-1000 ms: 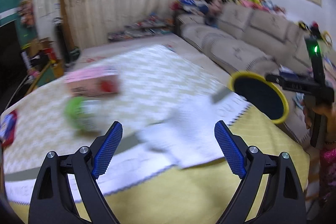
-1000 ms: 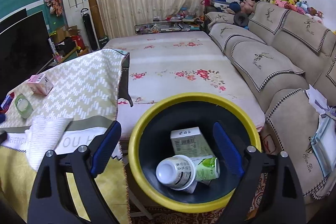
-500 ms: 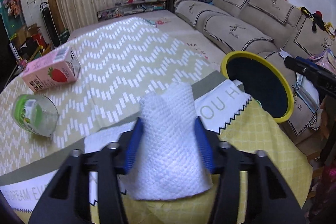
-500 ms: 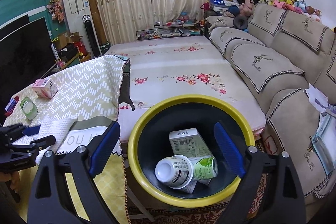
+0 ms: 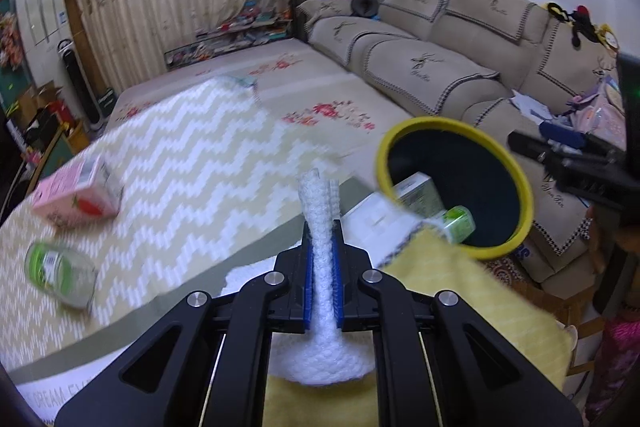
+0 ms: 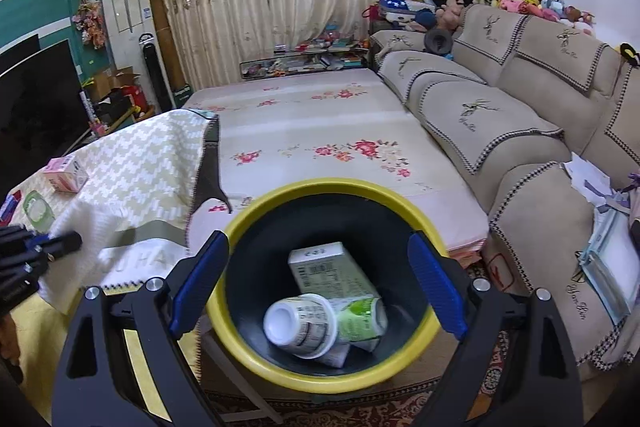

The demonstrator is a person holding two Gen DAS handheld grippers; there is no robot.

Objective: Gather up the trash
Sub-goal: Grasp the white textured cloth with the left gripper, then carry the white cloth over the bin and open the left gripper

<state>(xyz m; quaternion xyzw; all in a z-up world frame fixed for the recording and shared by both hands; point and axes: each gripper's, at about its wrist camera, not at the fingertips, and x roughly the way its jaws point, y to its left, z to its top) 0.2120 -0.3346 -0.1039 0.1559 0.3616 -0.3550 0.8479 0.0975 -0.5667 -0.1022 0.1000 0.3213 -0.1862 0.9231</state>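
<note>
1. Where the table's yellow cloth [image 5: 460, 291] begins, a white paper towel [image 5: 323, 247] stands pinched in the left gripper [image 5: 322, 267].
2. Beside it, the yellow-rimmed bin [image 6: 256, 359] holds a carton [image 6: 328, 267] and a yogurt bottle [image 6: 316, 323].
3. Above the bin hangs the right gripper [image 6: 318, 283] — spread wide, empty.

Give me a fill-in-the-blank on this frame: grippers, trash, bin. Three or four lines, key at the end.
1. The left gripper is shut on the white ____.
2. The right gripper hangs ____ above the bin.
3. The bin's rim is ____.
4. The pink carton lies on the ____, not in the bin.

Missing words: tissue; open; yellow; table
</note>
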